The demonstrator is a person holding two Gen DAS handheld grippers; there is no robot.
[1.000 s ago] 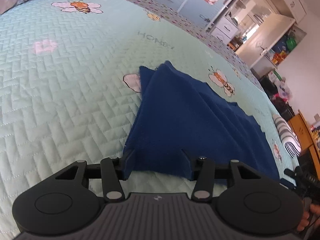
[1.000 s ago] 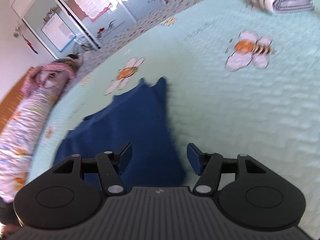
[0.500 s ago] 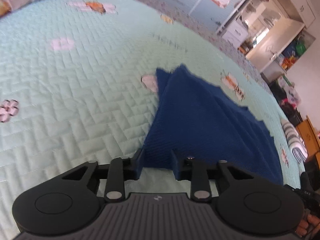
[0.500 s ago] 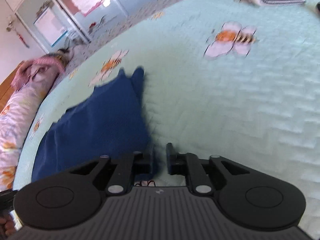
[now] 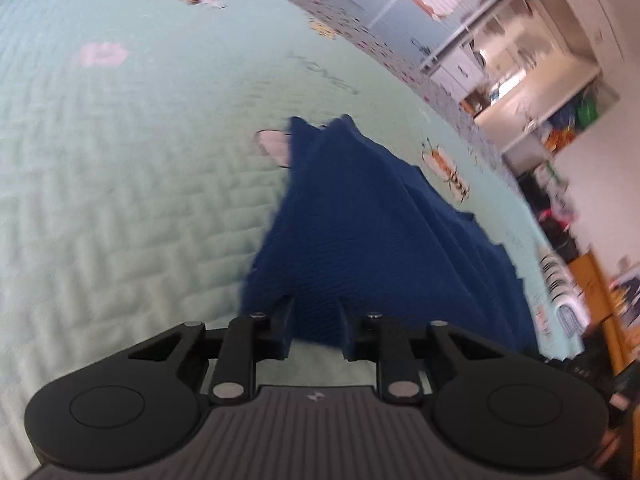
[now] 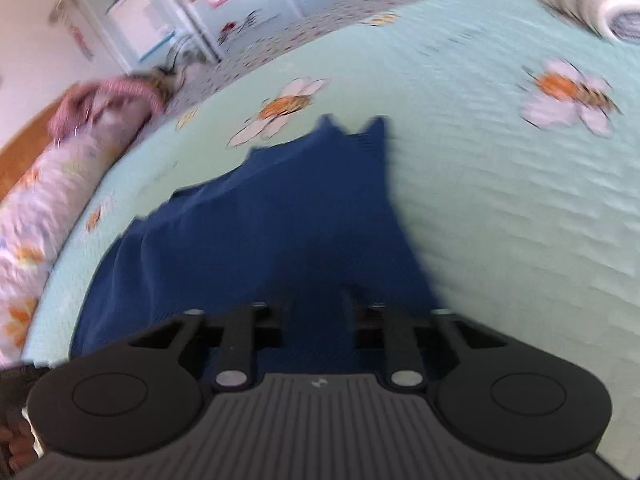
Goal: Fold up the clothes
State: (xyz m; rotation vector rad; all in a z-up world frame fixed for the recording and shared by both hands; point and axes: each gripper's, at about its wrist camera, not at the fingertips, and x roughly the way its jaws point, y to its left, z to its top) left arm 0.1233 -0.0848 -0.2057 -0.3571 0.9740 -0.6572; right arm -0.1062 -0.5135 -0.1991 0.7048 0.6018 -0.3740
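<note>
A dark blue cloth (image 5: 372, 216) lies in loose folds on the pale green quilted bedspread (image 5: 120, 160), narrowing to two points at its far end. My left gripper (image 5: 316, 320) is at the cloth's near left corner. Its jaws are closing, and the hem is bunched between the pads. In the right wrist view the same blue cloth (image 6: 280, 208) stretches away from my right gripper (image 6: 318, 312). That gripper has its narrow jaws shut on the near right edge. Motion blur softens both views.
A folded striped cloth (image 6: 600, 4) rests on the bedspread (image 6: 520, 220) at the far right, and shows again as the striped bundle (image 5: 560, 280) near the bed's edge. A floral bolster (image 6: 52, 184) lines the left side. Cupboards and shelves stand beyond the bed.
Both grippers' jaws narrowed from wide open onto the cloth's near edge. The right gripper slid left, from half over bare bedspread to fully over the cloth, whose edge is now raised.
</note>
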